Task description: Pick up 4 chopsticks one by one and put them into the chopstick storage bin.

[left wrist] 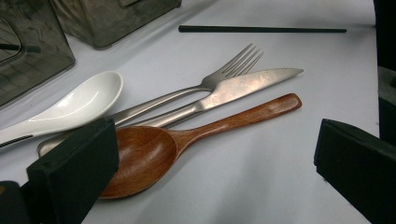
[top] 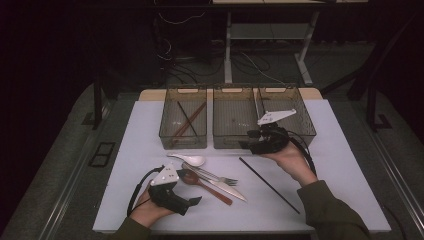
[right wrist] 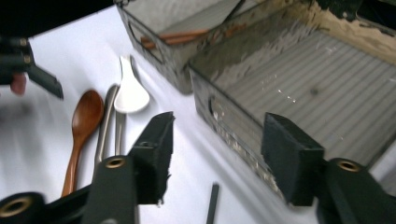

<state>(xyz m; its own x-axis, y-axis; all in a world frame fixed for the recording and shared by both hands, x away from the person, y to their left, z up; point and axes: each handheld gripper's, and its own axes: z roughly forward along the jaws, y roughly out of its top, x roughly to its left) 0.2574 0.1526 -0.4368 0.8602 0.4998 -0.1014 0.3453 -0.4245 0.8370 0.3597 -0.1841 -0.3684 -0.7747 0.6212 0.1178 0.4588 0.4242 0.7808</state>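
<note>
My left gripper (top: 189, 189) lies low at the table's near left, open, its jaws either side of the bowl end of a wooden spoon (left wrist: 154, 149) without pressing on it. Beside the spoon lie a knife (left wrist: 243, 86), a fork (left wrist: 219, 77) and a white ceramic spoon (left wrist: 74, 105). My right gripper (top: 248, 141) hovers at the front wall of the middle bin (right wrist: 303, 79), open with nothing between its jaws (right wrist: 219, 140). A single black chopstick (top: 270, 185) lies on the white table to the right of the cutlery.
Three smoky clear bins stand in a row at the back; the left bin (top: 182, 120) holds brown chopsticks and a black one. The right bin (top: 295, 112) is partly behind my right gripper's grey plate. Bare tabletop (top: 345, 165) stretches to the right.
</note>
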